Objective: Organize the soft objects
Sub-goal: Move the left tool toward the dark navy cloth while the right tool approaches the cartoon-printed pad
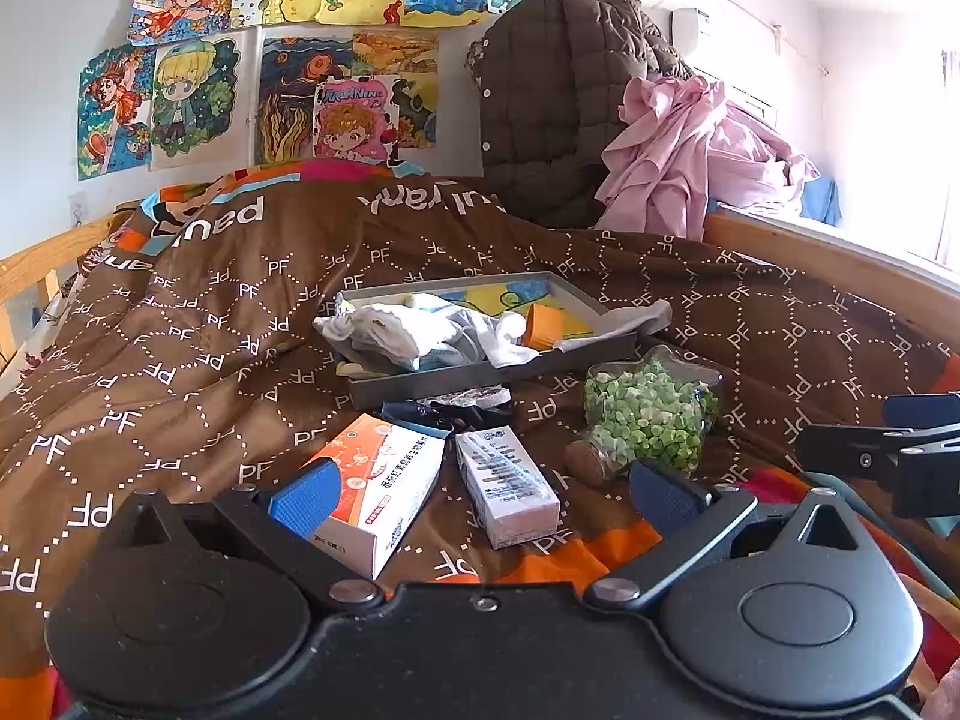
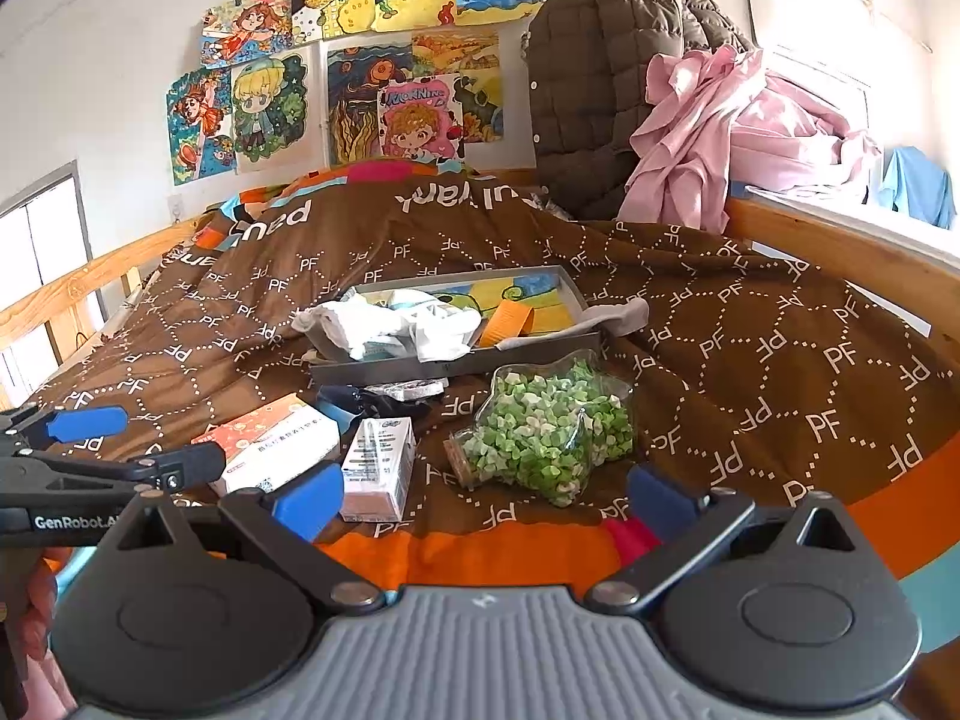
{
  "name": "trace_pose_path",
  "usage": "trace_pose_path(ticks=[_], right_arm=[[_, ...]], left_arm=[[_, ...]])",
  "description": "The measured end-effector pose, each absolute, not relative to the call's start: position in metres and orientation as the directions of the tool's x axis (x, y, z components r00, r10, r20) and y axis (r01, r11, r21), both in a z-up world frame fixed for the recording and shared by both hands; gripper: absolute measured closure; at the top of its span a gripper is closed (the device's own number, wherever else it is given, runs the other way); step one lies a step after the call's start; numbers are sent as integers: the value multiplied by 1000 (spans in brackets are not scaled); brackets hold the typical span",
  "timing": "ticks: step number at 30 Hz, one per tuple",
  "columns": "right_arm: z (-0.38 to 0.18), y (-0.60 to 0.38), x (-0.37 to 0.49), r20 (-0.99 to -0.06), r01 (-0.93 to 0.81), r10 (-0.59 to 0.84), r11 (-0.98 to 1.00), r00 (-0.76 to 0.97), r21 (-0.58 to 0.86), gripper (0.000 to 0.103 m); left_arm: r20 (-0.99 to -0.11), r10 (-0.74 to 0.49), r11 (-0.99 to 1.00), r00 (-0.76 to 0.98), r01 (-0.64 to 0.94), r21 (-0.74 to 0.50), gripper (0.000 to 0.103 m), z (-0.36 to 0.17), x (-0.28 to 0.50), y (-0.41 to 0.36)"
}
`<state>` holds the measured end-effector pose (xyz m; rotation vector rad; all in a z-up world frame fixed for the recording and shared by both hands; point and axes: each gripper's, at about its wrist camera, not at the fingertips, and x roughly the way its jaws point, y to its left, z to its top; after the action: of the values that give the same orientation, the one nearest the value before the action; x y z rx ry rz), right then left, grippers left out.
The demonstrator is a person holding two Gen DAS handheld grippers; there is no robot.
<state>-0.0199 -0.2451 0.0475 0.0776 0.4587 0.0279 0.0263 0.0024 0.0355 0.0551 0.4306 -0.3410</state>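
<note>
A grey tray [image 1: 480, 378] [image 2: 420, 367] lies on the brown quilt and holds crumpled white cloths [image 1: 420, 330] [image 2: 390, 324] and an orange piece [image 1: 549, 324] [image 2: 507, 315]. A grey sock [image 1: 630, 315] [image 2: 618, 312] hangs over the tray's right rim. In front of the tray lies a dark blue cloth [image 1: 444, 414] [image 2: 360, 405]. My left gripper [image 1: 483, 498] [image 2: 162, 438] is open just above an orange-and-white box [image 1: 378, 492] [image 2: 276, 441] and a white box [image 1: 507, 483] [image 2: 381, 462]. My right gripper [image 2: 485, 503] [image 1: 888, 450] is open and empty near a glass jar of green bits [image 2: 540, 435] [image 1: 651, 414].
The brown "PF" quilt [image 1: 180, 330] covers the bed, with wooden rails [image 1: 840, 264] [image 2: 66, 294] on both sides. A brown quilted coat [image 1: 558, 102] and a pile of pink fabric [image 1: 690, 156] sit at the far end. Drawings [image 1: 288, 60] hang on the wall.
</note>
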Motion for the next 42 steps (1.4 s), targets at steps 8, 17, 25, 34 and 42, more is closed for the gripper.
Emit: trace_pose_path(ticks=[8,17,25,34,42], right_arm=[[47,-245,-20,-440,-9,45,996,897,83,0],[43,-244,-9,-448,-4,43,996,893,89,0],[40,-239,12,-452,-1,26,998,892,55,0],[35,-237,40,-449,10,9,999,893,40,0],[28,-246,71,-466,35,10,996,885,86,0]], left_arm=[[-424,-292,935,857,349,61,1,36,35,-4],[-456,-302,917,837,386,101,1,36,53,-10],[-444,-291,905,848,394,158,1,40,75,-13],[-422,-281,914,862,374,155,1,34,101,-10],[-422,-279,925,862,360,124,1,28,117,-6]])
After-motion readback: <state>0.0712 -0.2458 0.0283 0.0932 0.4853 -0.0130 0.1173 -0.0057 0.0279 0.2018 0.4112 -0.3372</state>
